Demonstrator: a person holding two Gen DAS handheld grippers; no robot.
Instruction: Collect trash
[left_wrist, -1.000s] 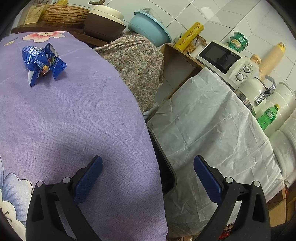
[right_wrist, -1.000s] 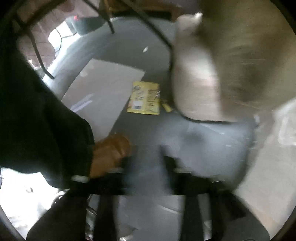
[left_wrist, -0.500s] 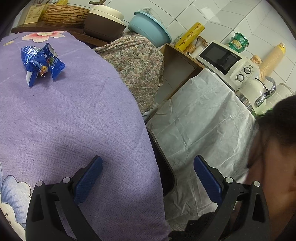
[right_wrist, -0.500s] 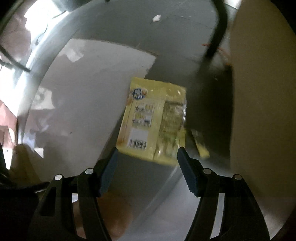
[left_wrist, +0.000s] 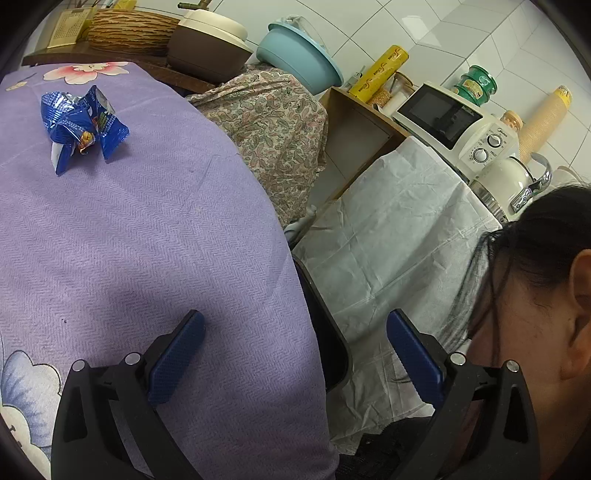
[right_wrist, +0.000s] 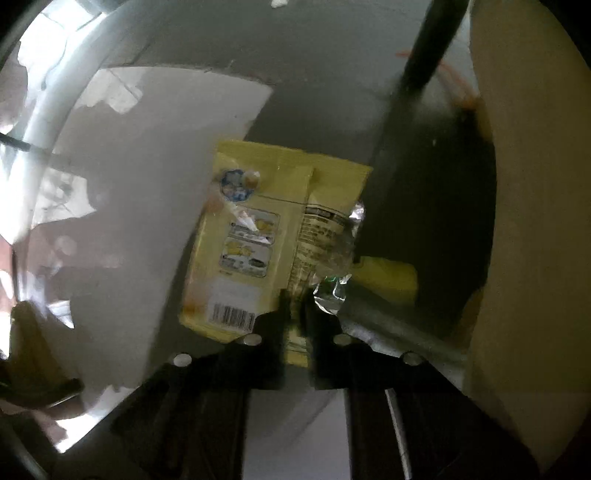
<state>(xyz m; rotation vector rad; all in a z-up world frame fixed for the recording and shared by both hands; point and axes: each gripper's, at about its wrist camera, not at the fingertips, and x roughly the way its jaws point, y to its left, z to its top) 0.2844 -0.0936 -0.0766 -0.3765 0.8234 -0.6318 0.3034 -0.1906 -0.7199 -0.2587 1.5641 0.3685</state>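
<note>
Right tool (right_wrist: 294, 321) pinched yellow wrapper (right_wrist: 266, 236) by its bottom edge; thin grip might slip. Left tool (left_wrist: 295, 354) wide, empty, over bench (left_wrist: 147, 229).

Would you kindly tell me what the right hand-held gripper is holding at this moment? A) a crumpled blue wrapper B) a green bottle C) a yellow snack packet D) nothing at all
C: in the right wrist view, the right hand-held gripper has its fingers shut on the lower edge of the yellow snack packet.
</note>
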